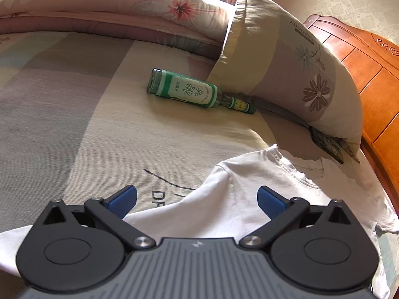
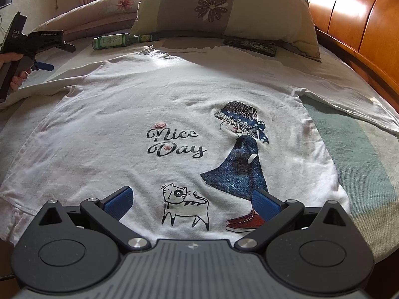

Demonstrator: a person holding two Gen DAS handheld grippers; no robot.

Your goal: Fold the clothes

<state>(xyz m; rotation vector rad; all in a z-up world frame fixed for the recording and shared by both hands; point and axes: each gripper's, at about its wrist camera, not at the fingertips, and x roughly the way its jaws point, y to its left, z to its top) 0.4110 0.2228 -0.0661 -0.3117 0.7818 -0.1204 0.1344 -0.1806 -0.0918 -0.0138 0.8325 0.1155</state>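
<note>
1. Nearest us in the right wrist view: right gripper [image 2: 190,203], fingers [image 2: 119,203] spread wide, holding nothing, hovering over the hem end of the white T-shirt [image 2: 174,99]; cat print sits between the blue pads.
2. T-shirt lies print-up and flat on the bed [image 2: 369,174], collar toward the pillow [image 2: 224,7], both sleeves out to the sides; no fold made yet, so we judge we're at the very start.
3. Left gripper [image 1: 197,200]: fingers also wide, empty; it sits over the shirt's left sleeve and shoulder, fabric there is bunched into a ridge between the pads; right wrist view shows it held in a hand [image 2: 15,72] at the shirt's left edge.
4. Step in hand, our call: take the left sleeve and side for the first lengthwise fold.
5. To do it well: come down on the sleeve edge rather than the ridge; close on both layers so front and back travel together; lift only enough to clear the cloth; carry across toward the middle, edge parallel to the side seam.
6. Right side should pin or lift the hem on the same side so the fold line stays straight; otherwise the body will skew.
7. Clutter: green bottle [image 1: 199,91] lies on the bed near the collar, beside the pillow; dark flat object [image 2: 249,46] just past the collar, can't tell what it is; keep the sleeve swing short of both.
</note>
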